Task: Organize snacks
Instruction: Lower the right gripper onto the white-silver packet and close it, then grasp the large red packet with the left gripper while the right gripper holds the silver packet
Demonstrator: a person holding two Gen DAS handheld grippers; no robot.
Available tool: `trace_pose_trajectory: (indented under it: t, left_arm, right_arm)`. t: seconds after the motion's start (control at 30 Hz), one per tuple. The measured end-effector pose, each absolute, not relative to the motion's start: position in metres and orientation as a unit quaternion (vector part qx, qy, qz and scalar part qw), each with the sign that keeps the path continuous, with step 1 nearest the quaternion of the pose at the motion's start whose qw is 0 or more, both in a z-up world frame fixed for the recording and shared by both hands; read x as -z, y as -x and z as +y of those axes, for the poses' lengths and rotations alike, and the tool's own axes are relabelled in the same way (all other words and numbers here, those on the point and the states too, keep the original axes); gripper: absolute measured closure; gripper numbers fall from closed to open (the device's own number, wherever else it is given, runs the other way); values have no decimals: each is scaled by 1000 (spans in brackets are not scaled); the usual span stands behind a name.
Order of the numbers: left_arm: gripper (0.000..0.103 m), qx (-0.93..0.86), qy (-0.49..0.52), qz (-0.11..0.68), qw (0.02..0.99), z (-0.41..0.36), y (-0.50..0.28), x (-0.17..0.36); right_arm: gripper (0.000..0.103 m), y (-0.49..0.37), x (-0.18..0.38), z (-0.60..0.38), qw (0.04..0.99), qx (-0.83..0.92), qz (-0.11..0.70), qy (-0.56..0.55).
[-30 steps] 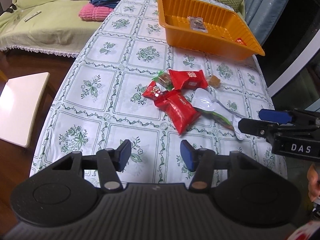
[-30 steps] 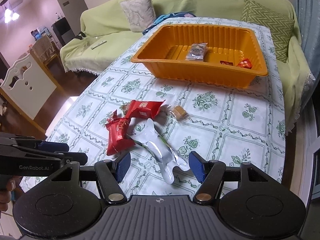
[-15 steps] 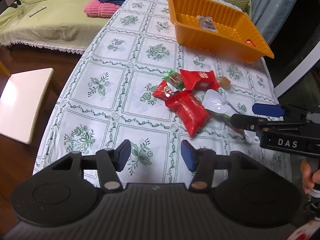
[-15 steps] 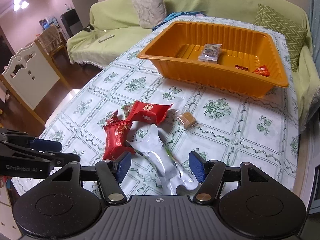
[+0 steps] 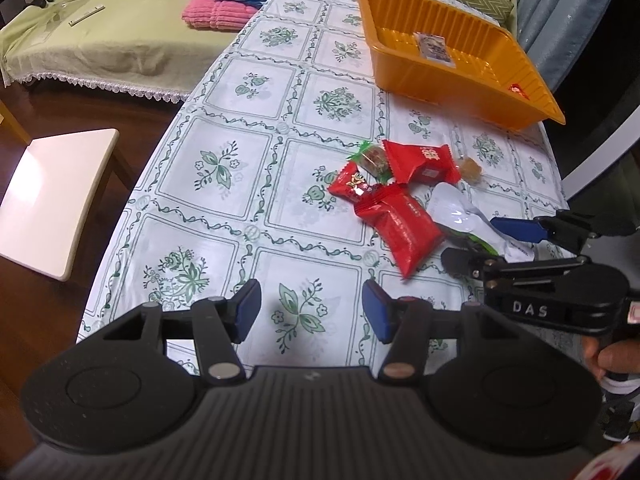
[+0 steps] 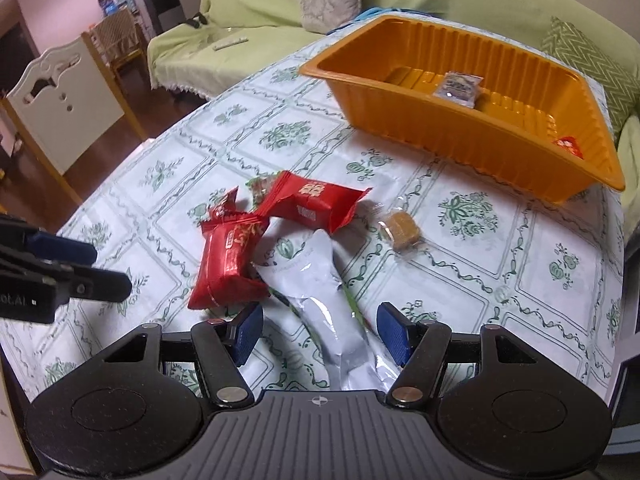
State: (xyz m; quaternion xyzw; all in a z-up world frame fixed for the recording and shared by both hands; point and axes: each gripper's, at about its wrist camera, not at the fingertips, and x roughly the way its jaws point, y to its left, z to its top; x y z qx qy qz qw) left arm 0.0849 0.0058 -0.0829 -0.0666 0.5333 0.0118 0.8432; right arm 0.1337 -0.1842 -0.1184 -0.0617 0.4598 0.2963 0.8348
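Since the earlier frame the right gripper (image 6: 319, 334) has come lower and closer, so the white pouch (image 6: 320, 292) now lies between its blue pads (image 6: 394, 338), which stand apart and do not press it yet. I judge this pouch is the next snack to be taken, because it lies nearest to that hand.

The left gripper (image 5: 311, 311) hangs over bare tablecloth (image 5: 224, 168), its jaws also apart with nothing between them; it seems to wait for its turn.

Going outward from the right gripper, at about eleven o'clock there is the long red packet (image 6: 228, 268), touching the pouch. At twelve o'clock lies the square red packet (image 6: 312, 204), and at one o'clock the small brown sweet (image 6: 400, 230) in clear wrap, a little apart. Far at one o'clock stands the orange tray (image 6: 400, 108), with a few snacks already inside, so most of the work remains.

The left wrist view shows a green-wrapped sweet (image 5: 374, 158) and a small red packet (image 5: 354, 186) clearly, which are half hidden in the right view. Only the right view shows how the pouch sits between the pads.
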Motion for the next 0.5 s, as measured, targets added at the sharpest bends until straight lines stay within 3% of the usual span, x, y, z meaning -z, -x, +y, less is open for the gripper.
trace_pose_trajectory:
  t: [0.1, 0.33, 0.5]
  left_arm:
    - [50, -13, 68, 533, 843, 7, -85, 83]
    - [50, -8, 67, 531, 844, 6, -85, 83]
    - [50, -1, 69, 525, 848, 2, -86, 81]
  right_arm:
    - [40, -131, 119, -181, 836, -298, 455, 73]
    - [71, -126, 117, -179, 838, -292, 452, 92]
    - [72, -117, 115, -183, 834, -294, 458, 86]
